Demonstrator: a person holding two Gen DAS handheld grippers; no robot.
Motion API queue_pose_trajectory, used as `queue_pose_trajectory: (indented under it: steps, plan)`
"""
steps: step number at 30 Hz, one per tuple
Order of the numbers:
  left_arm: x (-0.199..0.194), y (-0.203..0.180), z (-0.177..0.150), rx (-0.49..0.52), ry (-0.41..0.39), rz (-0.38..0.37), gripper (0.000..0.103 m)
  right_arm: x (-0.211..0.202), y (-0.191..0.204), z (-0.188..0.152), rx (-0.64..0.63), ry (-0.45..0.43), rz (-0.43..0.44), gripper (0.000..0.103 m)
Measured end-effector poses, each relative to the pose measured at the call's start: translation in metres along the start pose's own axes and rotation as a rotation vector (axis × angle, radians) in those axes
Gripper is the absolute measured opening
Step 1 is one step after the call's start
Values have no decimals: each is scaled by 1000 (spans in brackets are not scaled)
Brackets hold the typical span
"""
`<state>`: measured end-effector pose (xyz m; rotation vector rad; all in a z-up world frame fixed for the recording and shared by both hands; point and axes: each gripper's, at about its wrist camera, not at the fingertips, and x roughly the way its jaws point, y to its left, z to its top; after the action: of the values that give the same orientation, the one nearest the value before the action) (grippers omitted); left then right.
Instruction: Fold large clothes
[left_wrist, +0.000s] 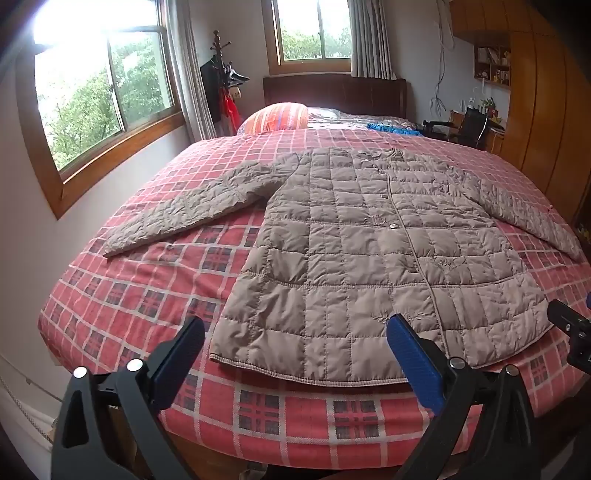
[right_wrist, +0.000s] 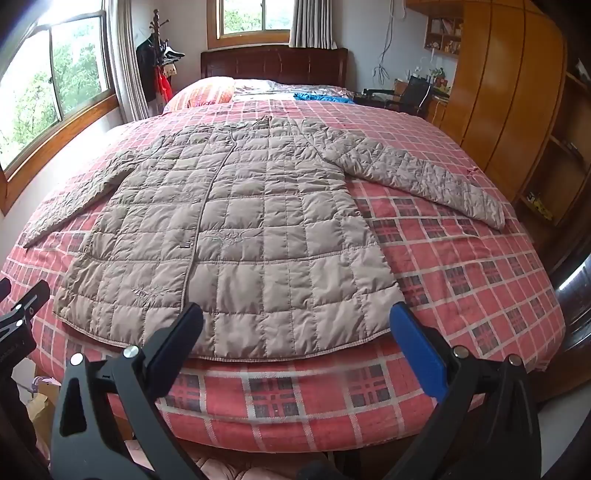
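On the bed (left_wrist: 122, 295), a quilted coat (left_wrist: 369, 240) lies flat; left tool (left_wrist: 295, 332) and right tool (right_wrist: 295, 317) both gape apart, empty.

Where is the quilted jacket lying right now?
The quilted jacket lies flat, sleeves spread, on the red plaid bedspread, hem at the bed's near edge, just beyond both open grippers.

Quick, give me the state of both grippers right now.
Left gripper: open, holding nothing, poised over the hem of the quilted coat.
Right gripper: open, holding nothing, also at the coat's hem.
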<state>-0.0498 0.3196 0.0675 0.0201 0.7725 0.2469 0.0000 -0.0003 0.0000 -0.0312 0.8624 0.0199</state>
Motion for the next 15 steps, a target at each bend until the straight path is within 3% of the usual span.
queue_pose_trajectory:
  steps: [15]
  plan:
    - [0,2,0,1,2,7,99,1,-2,-2,0,2,-3,100]
